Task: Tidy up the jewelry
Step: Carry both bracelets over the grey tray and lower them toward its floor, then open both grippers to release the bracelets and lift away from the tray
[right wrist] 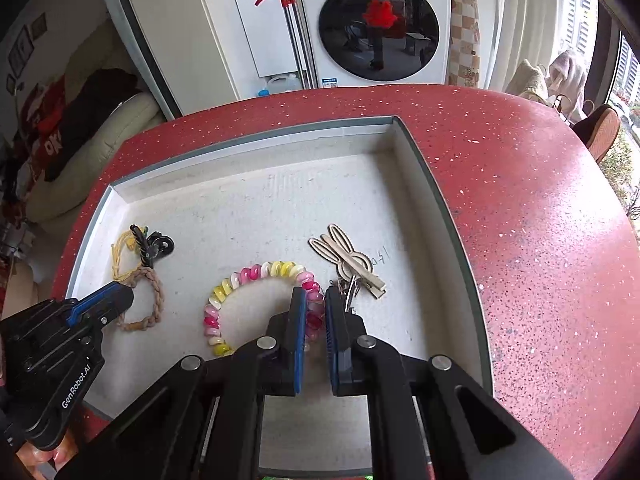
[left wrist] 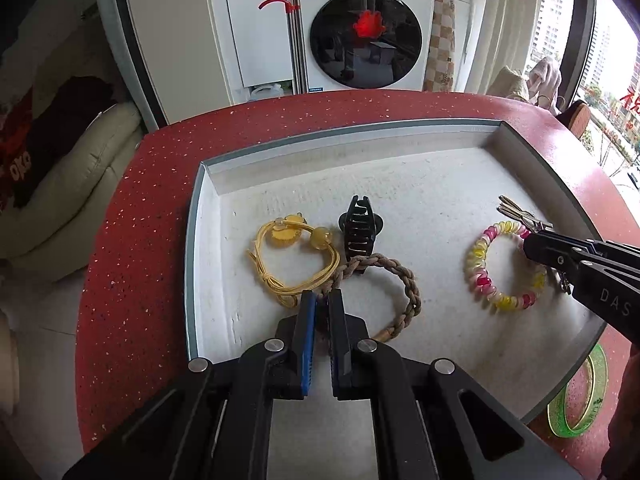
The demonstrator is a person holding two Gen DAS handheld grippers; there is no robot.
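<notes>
A white tray (left wrist: pixel 208 240) on the red table holds the jewelry. My left gripper (left wrist: pixel 323 300) is shut on the brown braided rope bracelet (left wrist: pixel 404 280), beside a yellow cord hair tie (left wrist: pixel 280 264) and a black claw clip (left wrist: pixel 359 226). My right gripper (right wrist: pixel 316 300) is shut on the pink-and-yellow spiral bracelet (right wrist: pixel 256 272), also in the left wrist view (left wrist: pixel 480 264). Wooden rabbit clips (right wrist: pixel 344 256) lie just beyond its right finger. In the right wrist view the left gripper (right wrist: pixel 120 296) shows on the rope bracelet (right wrist: pixel 156 292).
A green glitter bangle (left wrist: pixel 580 396) lies on the red table (right wrist: pixel 540 240) outside the tray's near right corner. A washing machine (left wrist: pixel 360 28) and a cream sofa (left wrist: pixel 72 184) stand beyond the table's edge.
</notes>
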